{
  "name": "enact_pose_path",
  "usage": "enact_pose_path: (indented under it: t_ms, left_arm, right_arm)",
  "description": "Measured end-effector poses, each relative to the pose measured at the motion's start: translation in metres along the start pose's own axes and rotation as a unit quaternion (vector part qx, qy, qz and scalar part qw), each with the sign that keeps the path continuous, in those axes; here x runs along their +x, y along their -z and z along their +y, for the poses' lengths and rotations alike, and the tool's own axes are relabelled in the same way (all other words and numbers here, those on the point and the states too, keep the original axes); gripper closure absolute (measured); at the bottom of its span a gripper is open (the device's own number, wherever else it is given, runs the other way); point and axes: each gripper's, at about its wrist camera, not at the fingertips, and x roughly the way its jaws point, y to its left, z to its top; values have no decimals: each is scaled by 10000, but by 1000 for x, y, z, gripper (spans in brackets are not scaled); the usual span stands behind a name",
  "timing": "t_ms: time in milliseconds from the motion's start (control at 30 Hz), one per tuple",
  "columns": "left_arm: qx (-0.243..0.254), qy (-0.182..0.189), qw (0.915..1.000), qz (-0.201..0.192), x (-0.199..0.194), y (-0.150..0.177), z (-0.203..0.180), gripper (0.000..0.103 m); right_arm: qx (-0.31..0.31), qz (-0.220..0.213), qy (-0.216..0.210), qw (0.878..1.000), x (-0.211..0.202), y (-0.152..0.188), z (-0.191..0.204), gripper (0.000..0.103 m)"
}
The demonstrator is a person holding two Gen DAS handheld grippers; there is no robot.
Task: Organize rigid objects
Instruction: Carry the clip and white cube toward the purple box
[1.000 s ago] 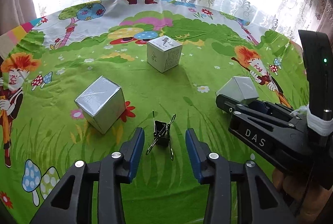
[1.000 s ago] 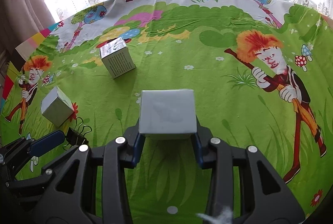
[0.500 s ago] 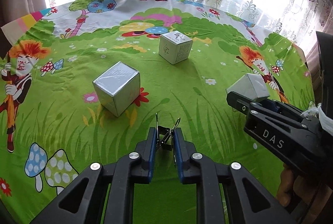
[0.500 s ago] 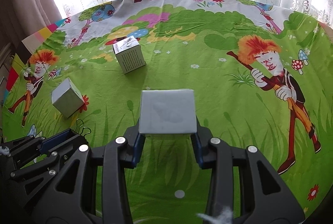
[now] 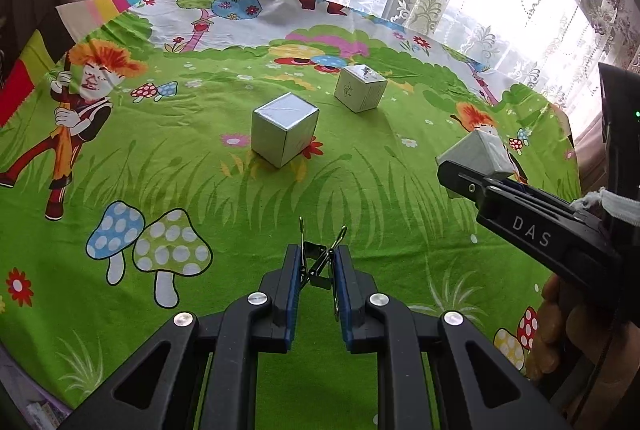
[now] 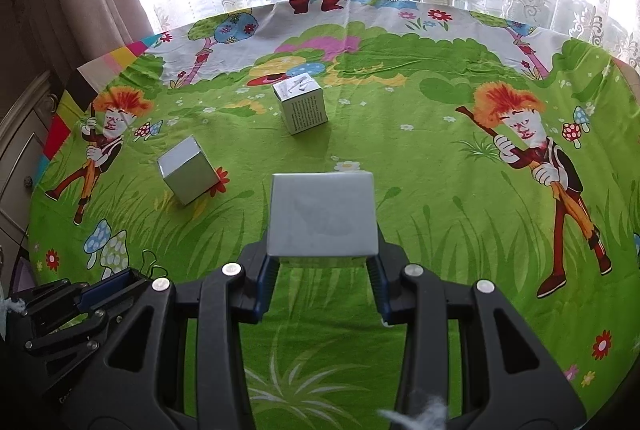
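The left gripper was clamped on a black binder clip, held just above the green cartoon tablecloth. The right gripper gripped a silver box between its fingers. On the cloth, a second silver box sat at ten o'clock from the held one, and a printed box at twelve o'clock, well apart.

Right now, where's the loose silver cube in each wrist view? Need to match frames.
Left wrist: silver cube sits centre, above the gripper, left of the printed box.
Right wrist: silver cube sits left of centre, lower left of the printed box.
Shared landmark: the red flower at the cube's base.
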Motion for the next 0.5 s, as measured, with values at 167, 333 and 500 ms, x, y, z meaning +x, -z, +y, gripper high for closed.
enact_pose_path:
  t_ms: [167, 333, 500]
  left_arm:
    - [-313, -28, 9995, -67, -20, 12, 22, 85]
    - [-579, -93, 9981, -206, -44, 24, 45, 85]
    - [-862, -172, 9956, -325, -66, 39, 71, 85]
  right_arm:
    - [-156, -52, -126, 9998, -12, 3, 19, 59]
    - [-311, -67, -246, 9992, -22, 8, 38, 59]
    - [-467, -11, -365, 9982, -30, 19, 56, 59]
